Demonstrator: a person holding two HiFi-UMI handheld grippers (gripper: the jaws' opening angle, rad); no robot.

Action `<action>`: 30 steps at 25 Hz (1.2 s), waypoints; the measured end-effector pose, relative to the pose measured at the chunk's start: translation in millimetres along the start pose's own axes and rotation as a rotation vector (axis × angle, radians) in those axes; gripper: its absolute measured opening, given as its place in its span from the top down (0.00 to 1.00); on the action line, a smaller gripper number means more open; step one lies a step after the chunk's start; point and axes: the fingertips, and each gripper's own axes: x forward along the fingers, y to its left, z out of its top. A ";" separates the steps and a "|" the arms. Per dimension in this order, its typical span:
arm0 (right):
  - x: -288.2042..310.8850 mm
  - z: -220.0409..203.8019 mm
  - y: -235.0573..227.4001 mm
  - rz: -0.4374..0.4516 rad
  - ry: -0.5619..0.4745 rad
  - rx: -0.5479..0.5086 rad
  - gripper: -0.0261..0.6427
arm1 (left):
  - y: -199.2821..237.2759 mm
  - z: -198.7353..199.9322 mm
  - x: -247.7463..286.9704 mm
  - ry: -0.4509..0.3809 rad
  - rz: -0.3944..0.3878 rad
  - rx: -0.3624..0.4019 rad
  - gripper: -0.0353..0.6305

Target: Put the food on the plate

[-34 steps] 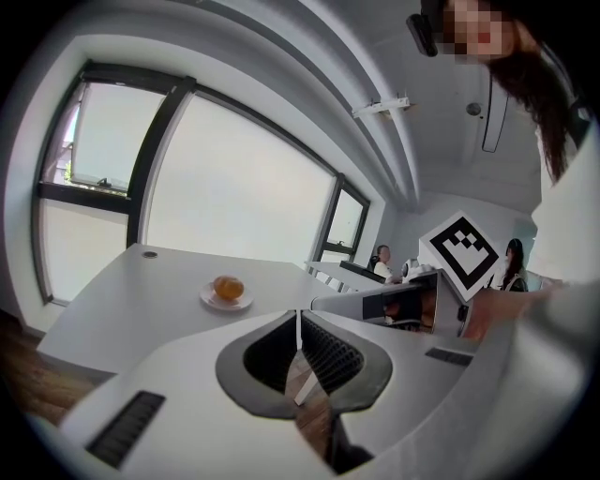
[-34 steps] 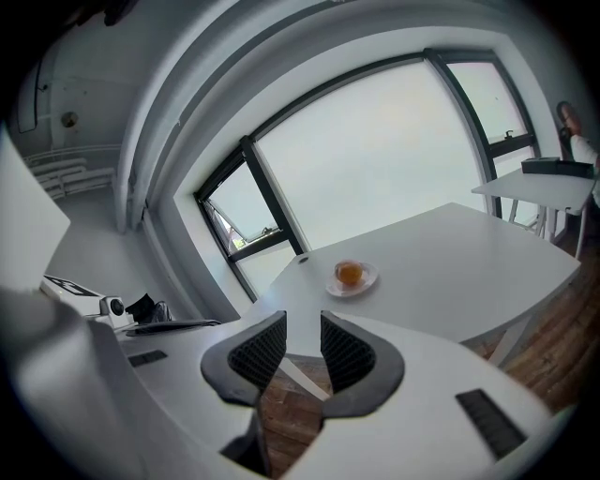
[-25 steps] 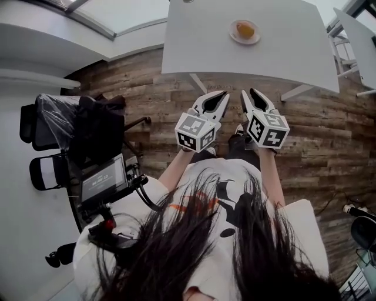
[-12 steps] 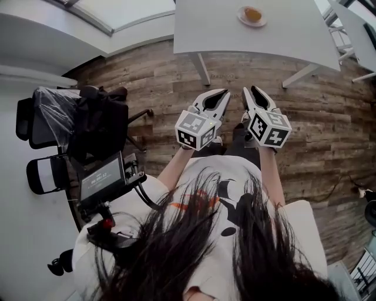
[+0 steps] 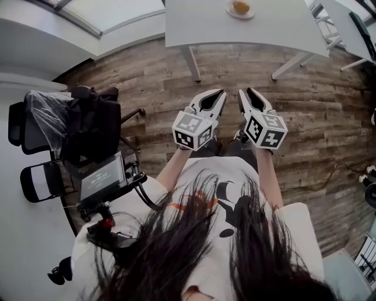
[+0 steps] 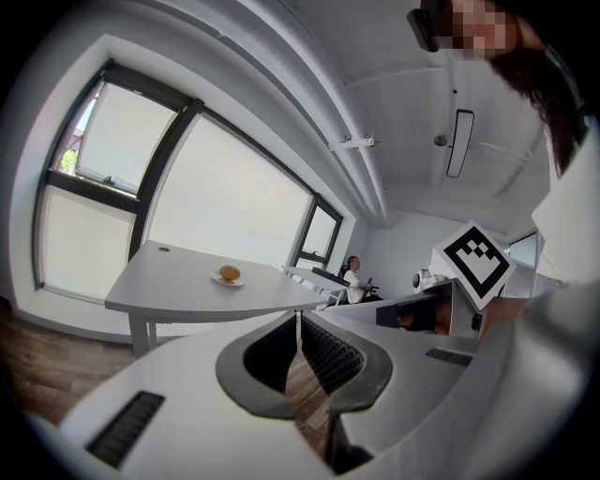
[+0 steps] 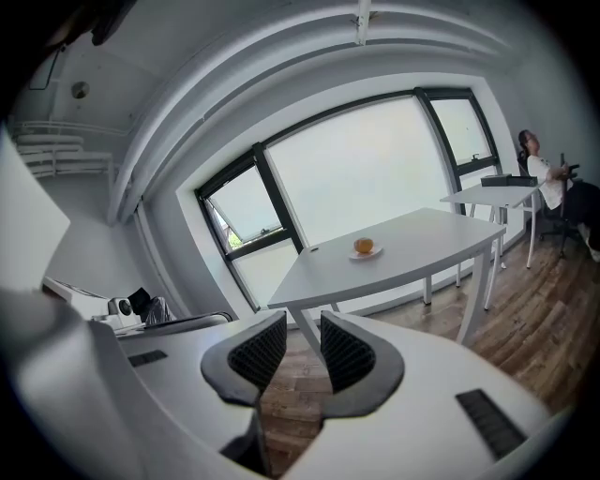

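Food: one round orange-brown piece. It sits on the plate, straight ahead of both tools and well apart from their tips.
Plate: small, pale and round. It is under the food, on the table, far beyond the tips of the tools and touching neither tool.
Table: white top on slanted white legs, ahead of both tools. The plate stands near the edge of the table farthest from the tools.
Left tool: the pads are pressed together at the tips. A slim gap behind the tips shows only the floor, and nothing is pinched. The tool is held in the air, short of the table and just beside the right tool.
Right tool: the jaws are drawn in to a narrow slit between the ribbed pads, and nothing is in the slit. The tool is held in the air, aimed at the table.
Marker cubes: one is on the rear of the left tool and one on the rear of the right tool.
Floor: wood planks, below both tools and under the table.
Chair: black, with dark cloth draped over it. It stands to the left of the left tool, well apart from it.
Screen: a small display on a stand, behind and to the left of the left tool.
Window: large panes in dark frames, beyond the table.
Seated person: at a far desk, well beyond the table.
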 end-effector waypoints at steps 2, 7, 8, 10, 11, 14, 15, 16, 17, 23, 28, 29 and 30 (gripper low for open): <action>-3.7 -0.1 -6.0 -0.002 0.002 -0.001 0.78 | -6.7 -0.3 1.8 0.000 0.000 0.000 0.94; -11.4 6.3 -14.4 0.011 -0.004 -0.003 0.78 | -17.1 -2.1 4.6 -0.002 0.025 -0.013 0.94; -14.7 5.6 -15.6 0.015 -0.004 -0.004 0.78 | -20.2 -3.6 4.8 -0.004 0.031 -0.017 0.94; -23.8 1.7 -18.5 0.024 0.002 -0.004 0.78 | -29.2 -6.6 6.0 -0.008 0.042 -0.026 0.94; -29.2 -0.8 -20.4 0.029 0.005 -0.005 0.78 | -34.9 -7.6 7.1 -0.012 0.046 -0.032 0.94; -48.3 -10.1 -28.2 0.041 0.017 -0.004 0.78 | -58.1 -10.6 9.1 -0.020 0.046 -0.039 0.94; -55.7 -13.7 -31.3 0.045 0.020 -0.003 0.78 | -67.4 -12.3 8.7 -0.022 0.047 -0.036 0.94; -63.7 -17.1 -34.7 0.051 0.023 -0.003 0.78 | -77.1 -14.2 8.2 -0.025 0.050 -0.030 0.94; -73.3 -20.2 -38.6 0.059 0.022 -0.005 0.78 | -88.3 -16.5 7.3 -0.029 0.057 -0.023 0.94; -139.7 -37.0 -57.9 0.106 0.000 -0.017 0.78 | -158.1 -37.3 -4.2 -0.048 0.102 -0.001 0.94; -131.9 -43.2 -51.4 0.128 0.029 -0.011 0.78 | -155.9 -47.1 -6.4 -0.023 0.112 -0.020 0.94; -131.0 -44.9 -50.4 0.131 0.034 -0.009 0.78 | -156.5 -49.1 -6.4 -0.018 0.111 -0.022 0.94; -129.8 -46.4 -49.3 0.134 0.038 -0.007 0.78 | -156.9 -50.8 -6.2 -0.013 0.109 -0.023 0.94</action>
